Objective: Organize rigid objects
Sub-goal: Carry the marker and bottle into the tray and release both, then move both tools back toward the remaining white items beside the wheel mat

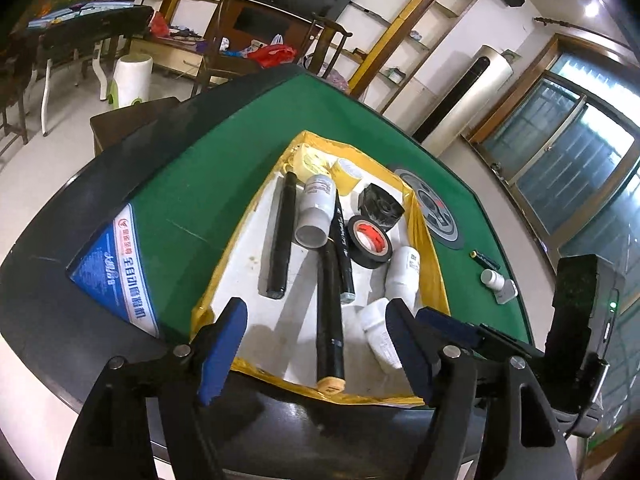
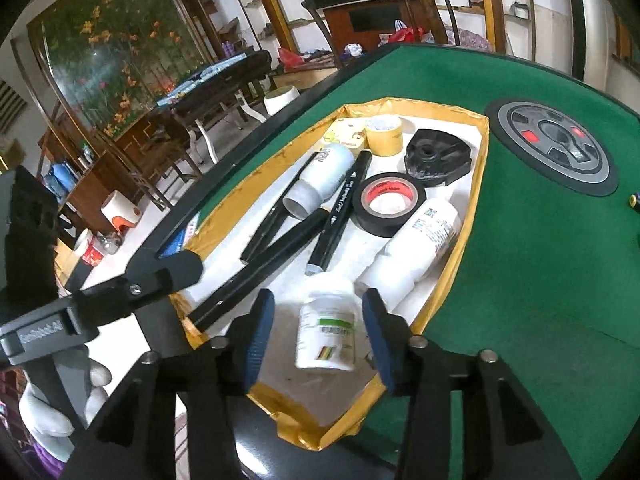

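Your right tongs (image 2: 318, 340) are spread wide and hold nothing; a small white pill bottle (image 2: 326, 332) lies between the blue pads (image 2: 258, 340) without touching either, its cap end pointing away from you. Your left tongs (image 1: 316, 344) are just as wide open and empty, and between their pads lies a long black marker (image 1: 330, 320), its tan end cap (image 1: 331, 385) toward you and its long axis running away into the tray. That marker and the white bottle both lie at the near end of the yellow-rimmed tray (image 2: 478, 184).

Past them the tray is crowded. A second black marker (image 2: 340, 216) crosses beside the first, and a third black tube (image 1: 282, 236) lies along the left side. A grey-white bottle (image 2: 320, 184) rests on its side, mouth toward you. A black tape roll (image 2: 390, 204) lies flat beside a larger white bottle (image 2: 416, 252). At the far end are a yellow tape roll (image 2: 385, 134) and a black disc-shaped part (image 2: 438, 158).

The tray lies on the green tabletop (image 2: 540, 260), beside a round control panel (image 2: 554, 146). To the right of the tray, on the felt, lie another small white bottle (image 1: 494, 279) and a battery (image 1: 484, 258).
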The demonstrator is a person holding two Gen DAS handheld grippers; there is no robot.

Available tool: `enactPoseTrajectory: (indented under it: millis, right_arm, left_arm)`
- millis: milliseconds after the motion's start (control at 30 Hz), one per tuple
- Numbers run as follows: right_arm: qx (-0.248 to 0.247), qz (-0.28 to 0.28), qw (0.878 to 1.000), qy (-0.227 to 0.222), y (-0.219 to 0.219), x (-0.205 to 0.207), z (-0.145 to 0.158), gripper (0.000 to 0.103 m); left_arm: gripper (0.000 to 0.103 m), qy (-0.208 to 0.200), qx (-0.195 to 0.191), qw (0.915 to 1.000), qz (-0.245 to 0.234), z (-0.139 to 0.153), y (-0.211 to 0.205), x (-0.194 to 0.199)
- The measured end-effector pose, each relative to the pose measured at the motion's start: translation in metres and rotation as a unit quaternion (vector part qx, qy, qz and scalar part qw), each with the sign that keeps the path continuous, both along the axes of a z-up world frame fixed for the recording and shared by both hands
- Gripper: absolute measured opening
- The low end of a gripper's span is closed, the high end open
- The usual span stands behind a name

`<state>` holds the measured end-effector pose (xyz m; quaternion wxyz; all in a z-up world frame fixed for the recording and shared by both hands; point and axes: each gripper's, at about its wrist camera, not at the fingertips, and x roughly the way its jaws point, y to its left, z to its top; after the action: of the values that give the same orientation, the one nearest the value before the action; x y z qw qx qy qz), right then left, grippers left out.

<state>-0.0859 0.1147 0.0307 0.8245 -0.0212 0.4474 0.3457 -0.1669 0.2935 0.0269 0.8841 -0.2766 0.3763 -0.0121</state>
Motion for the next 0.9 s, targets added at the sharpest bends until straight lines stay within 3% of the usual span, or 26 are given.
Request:
enactPoseTrajectory:
  millis: [100, 233, 333, 467, 667, 900]
  right_arm:
    - [0.004, -0.002, 1.000, -0.019, -0.005, -0.006, 0.007, 0.047]
    - [0.014, -0.020, 0.998, -0.064, -0.023, -0.017, 0.020, 0.067]
    - [0.018, -0.049, 0.995, -0.087, -0.044, -0.017, 0.029, 0.072]
    - [0.017, -0.096, 0.991, -0.097, -0.071, -0.007, 0.030, 0.074]
    - [-0.002, -0.171, 0.979, -0.111, -0.116, 0.009, 0.027, 0.074]
    - [-0.068, -0.230, 0.960, -0.147, -0.158, 0.016, 0.021, 0.075]
  left_arm:
    - [0.075, -0.002, -0.003, 1.0000, 0.001, 0.002, -0.004, -0.001]
    - [0.075, -0.014, -0.002, 0.9999, -0.001, 0.008, -0.012, -0.003]
    - [0.075, -0.019, 0.005, 0.9998, -0.010, 0.014, -0.023, -0.004]
    - [0.077, -0.025, 0.011, 0.9988, -0.041, 0.025, -0.048, -0.005]
    - [0.088, -0.038, 0.057, 0.9949, -0.074, 0.037, -0.086, -0.002]
    - [0.088, -0.023, 0.059, 0.9920, -0.109, 0.030, -0.117, 0.010]
